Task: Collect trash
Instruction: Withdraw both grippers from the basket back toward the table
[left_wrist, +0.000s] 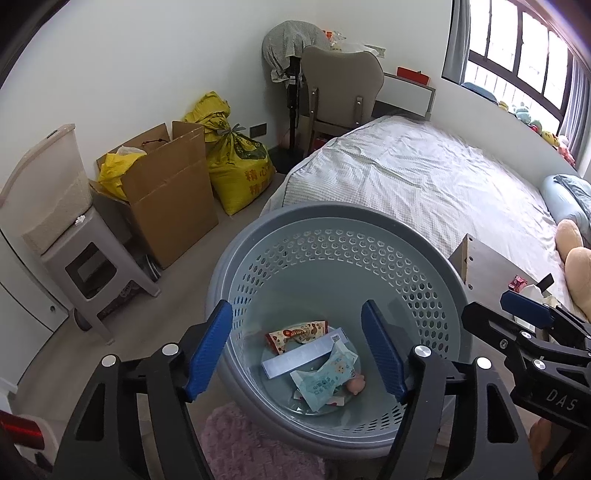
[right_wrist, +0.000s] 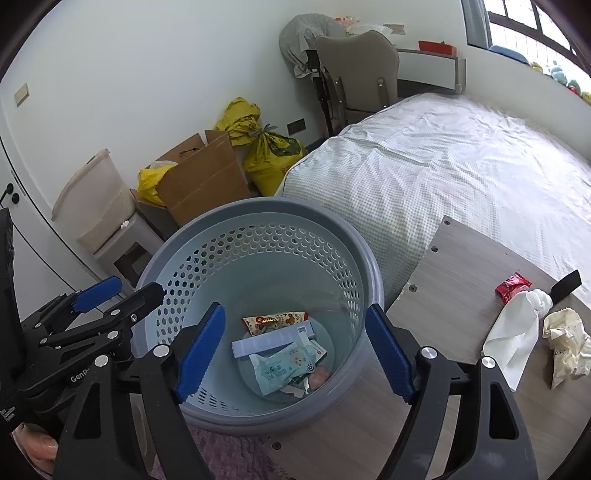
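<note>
A: What is standing nearest the cameras?

B: The left gripper (left_wrist: 297, 349) is hovering over the grey perforated basket (left_wrist: 436, 258), its blue fingers (left_wrist: 208, 347) spread wide and grasping nothing. The right gripper (right_wrist: 295, 349) is hanging over the same basket (right_wrist: 369, 258), likewise released and empty.

A: What is lying inside the basket?

B: On its bottom, a pale blue box (right_wrist: 273, 341) is lying across a light blue wipes packet (right_wrist: 280, 369), which is resting nearer the cameras. A red-and-white snack wrapper (right_wrist: 275, 319) is showing behind the box, towards the far wall of the basket. A small pink object (right_wrist: 319, 374) is sitting just beside the packet; what it is cannot be told.

A: And the trash not yet collected?

B: On the wooden tabletop (right_wrist: 443, 314) to the right of the basket, a white tissue (right_wrist: 517, 332) is lying near the right edge, a crumpled yellowish paper (right_wrist: 567, 339) is touching it on the right, and a red wrapper (right_wrist: 513, 286) is lying just beyond the tissue, towards the far edge.

A: What is filling the background?

B: The bed (right_wrist: 461, 166) is stretching beyond the tabletop. Along the far wall, a cardboard box (right_wrist: 207, 184) and yellow sacks (right_wrist: 273, 155) are standing on the floor, with a chair (right_wrist: 362, 70) farther off.
</note>
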